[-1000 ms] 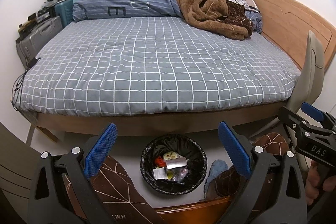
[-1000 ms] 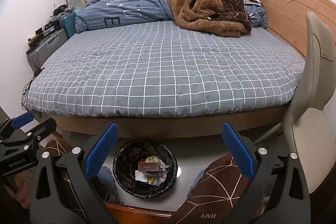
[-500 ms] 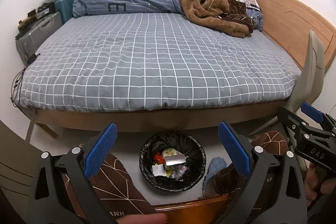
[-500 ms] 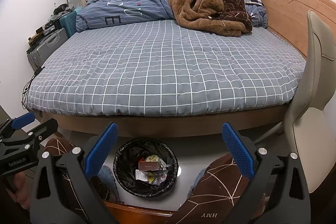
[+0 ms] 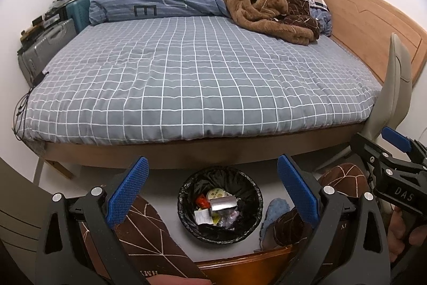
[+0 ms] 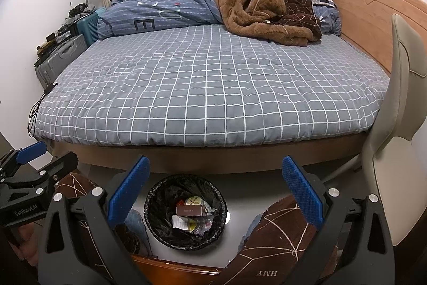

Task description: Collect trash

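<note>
Black liner in the bin (image 5: 220,203) looks thin and slack — I'd pinch its rim; both left gripper (image 5: 212,192) and right gripper (image 6: 216,190) jaws spread, empty.

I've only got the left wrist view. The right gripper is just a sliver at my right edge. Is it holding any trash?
Observer: No. In the right wrist view the right gripper is open, with nothing between its jaws.
Operator: What's on top in the round black-lined trash bin? I only get a silvery glare.
Observer: From the right wrist view, a brown rectangular box lies on top of the other trash.
Operator: And the beige chair? I see only a thin edge.
Observer: The right wrist view shows its broad backrest, standing to the right of the bin and apart from it.
</note>
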